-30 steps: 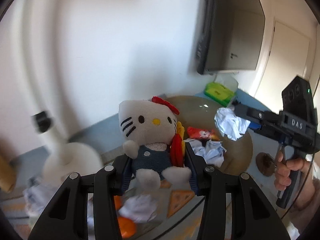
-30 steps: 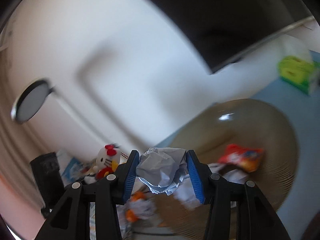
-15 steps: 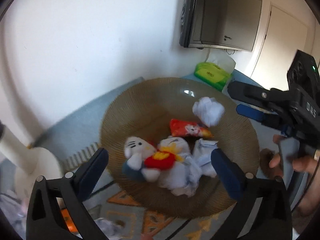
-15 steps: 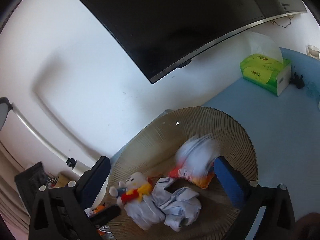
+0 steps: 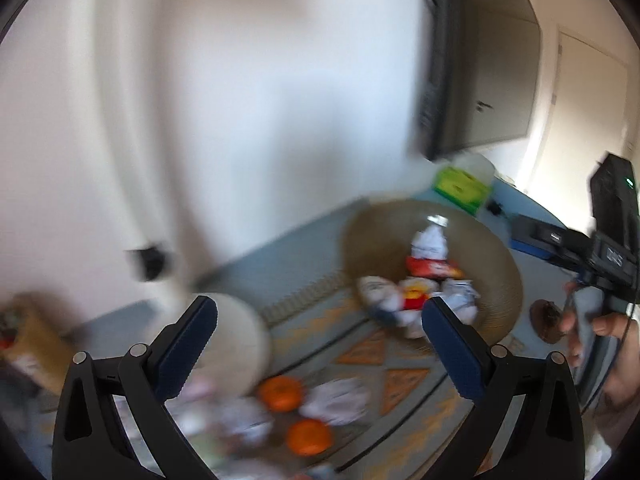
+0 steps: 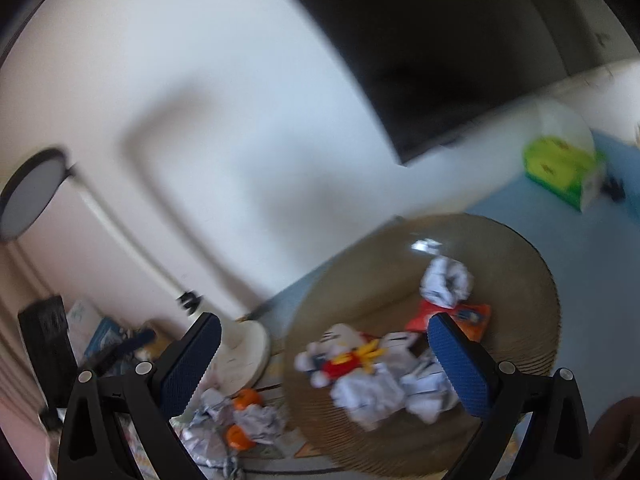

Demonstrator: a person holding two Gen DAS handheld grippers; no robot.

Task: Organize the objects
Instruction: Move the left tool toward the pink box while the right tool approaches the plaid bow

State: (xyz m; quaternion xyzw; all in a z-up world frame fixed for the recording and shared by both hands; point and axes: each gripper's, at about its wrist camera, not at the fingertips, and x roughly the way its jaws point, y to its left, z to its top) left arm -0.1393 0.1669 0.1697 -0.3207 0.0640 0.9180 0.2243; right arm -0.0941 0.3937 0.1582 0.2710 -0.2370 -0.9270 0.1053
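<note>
A round brown woven basket (image 5: 500,264) (image 6: 532,264) sits on the blue table. In it lie a white plush cat toy with red and yellow trim (image 5: 384,296) (image 6: 340,352), a red snack packet (image 5: 430,267) (image 6: 472,314) and several crumpled paper balls (image 5: 430,240) (image 6: 446,280). My left gripper (image 5: 318,346) is open and empty, above the mat left of the basket. My right gripper (image 6: 324,364) is open and empty, above the basket's near edge; it also shows at the right of the left wrist view (image 5: 528,240).
Two oranges (image 5: 280,392) (image 6: 240,436) and loose crumpled papers (image 5: 336,402) (image 6: 260,420) lie on a patterned mat. A white lamp base (image 5: 240,344) (image 6: 244,352) stands left of the basket. A green tissue box (image 5: 460,188) (image 6: 560,168) sits behind, under a dark wall screen.
Both grippers opened and dropped their loads, the plush toy and a paper ball, into the basket. Since then both have pulled back and swung left; the views are blurred.
</note>
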